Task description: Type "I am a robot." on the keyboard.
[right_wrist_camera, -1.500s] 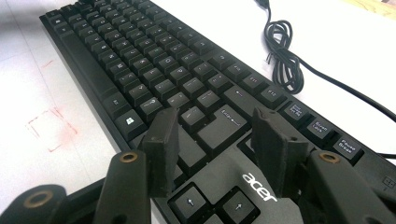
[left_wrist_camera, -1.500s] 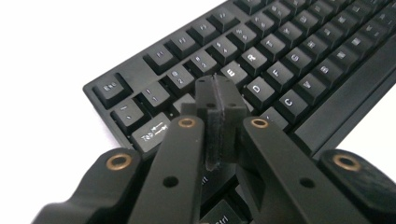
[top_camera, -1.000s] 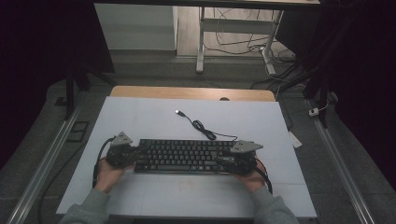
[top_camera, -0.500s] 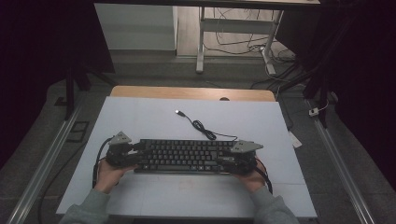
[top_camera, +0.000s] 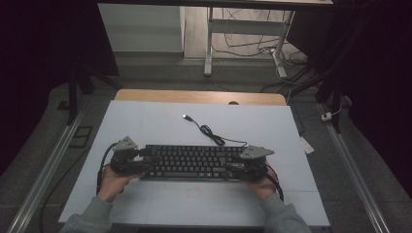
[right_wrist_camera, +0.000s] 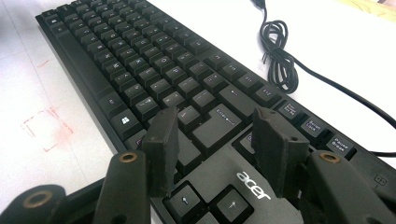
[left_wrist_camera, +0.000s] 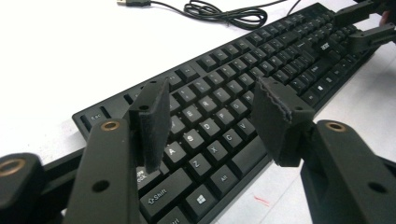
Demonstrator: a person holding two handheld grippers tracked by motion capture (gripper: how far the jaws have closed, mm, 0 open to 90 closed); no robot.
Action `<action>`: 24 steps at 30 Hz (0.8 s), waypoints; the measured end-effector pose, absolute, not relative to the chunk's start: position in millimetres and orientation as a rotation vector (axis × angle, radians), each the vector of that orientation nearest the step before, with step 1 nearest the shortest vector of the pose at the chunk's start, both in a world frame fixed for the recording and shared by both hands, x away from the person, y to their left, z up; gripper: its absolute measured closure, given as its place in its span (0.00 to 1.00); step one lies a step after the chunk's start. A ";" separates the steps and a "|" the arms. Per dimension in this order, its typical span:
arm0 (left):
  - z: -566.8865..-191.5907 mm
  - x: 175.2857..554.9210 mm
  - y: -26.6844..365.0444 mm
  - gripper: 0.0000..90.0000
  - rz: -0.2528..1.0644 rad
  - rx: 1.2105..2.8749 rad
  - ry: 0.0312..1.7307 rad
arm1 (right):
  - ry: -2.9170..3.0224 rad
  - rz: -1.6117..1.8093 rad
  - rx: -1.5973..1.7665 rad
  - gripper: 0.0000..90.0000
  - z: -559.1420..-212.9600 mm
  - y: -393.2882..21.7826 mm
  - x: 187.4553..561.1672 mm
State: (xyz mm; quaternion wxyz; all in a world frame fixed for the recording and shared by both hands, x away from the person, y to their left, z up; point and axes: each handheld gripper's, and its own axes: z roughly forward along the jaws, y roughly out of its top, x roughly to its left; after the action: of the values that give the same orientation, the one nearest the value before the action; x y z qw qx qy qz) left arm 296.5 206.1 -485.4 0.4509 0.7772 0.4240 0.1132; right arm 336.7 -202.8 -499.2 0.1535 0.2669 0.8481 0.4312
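White board (top_camera: 145,121) covers the table, with dark floor and desk legs beyond it at the top of the high view. Low in the middle of that frame lies a black keyboard (top_camera: 192,162), flat on the board and running left to right. Its cable (top_camera: 210,131) leaves the back edge, makes a small coil and ends in a plug (top_camera: 185,116) just above the centre of the picture; in the right gripper view the coil (right_wrist_camera: 278,51) sits at the upper right.

At the keyboard's left end is the left gripper (top_camera: 130,160), held by the person's left hand (top_camera: 111,180). Its jaws have just been opening. In the left gripper view they stand wide apart above the letter keys (left_wrist_camera: 205,112), released, with the pads clear of the keyboard and only the key rows seen between them.

At the right end is the right gripper (top_camera: 245,167), held by the right hand (top_camera: 265,182). In the right gripper view its jaws stand apart over the arrow keys and the printed brand name (right_wrist_camera: 253,184), spread and gripping nothing.

Grey sleeves (top_camera: 92,218) enter from the bottom edge of the high view.
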 end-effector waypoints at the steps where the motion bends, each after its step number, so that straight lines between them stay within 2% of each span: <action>1: -485.3 296.4 205.3 0.51 0.280 1.922 1.047 | 2.431 1.234 0.763 0.57 -498.9 -202.8 336.5; 24: -484.4 290.4 167.8 0.48 0.239 2.003 0.940 | 2.427 1.239 0.760 0.57 -499.3 -202.6 336.7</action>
State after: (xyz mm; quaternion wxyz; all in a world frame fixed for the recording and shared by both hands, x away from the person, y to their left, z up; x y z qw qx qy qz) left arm 290.4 167.8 -484.4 0.4423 0.8072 0.3789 0.0964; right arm 336.7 -202.6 -499.3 0.1557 0.2652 0.8474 0.4327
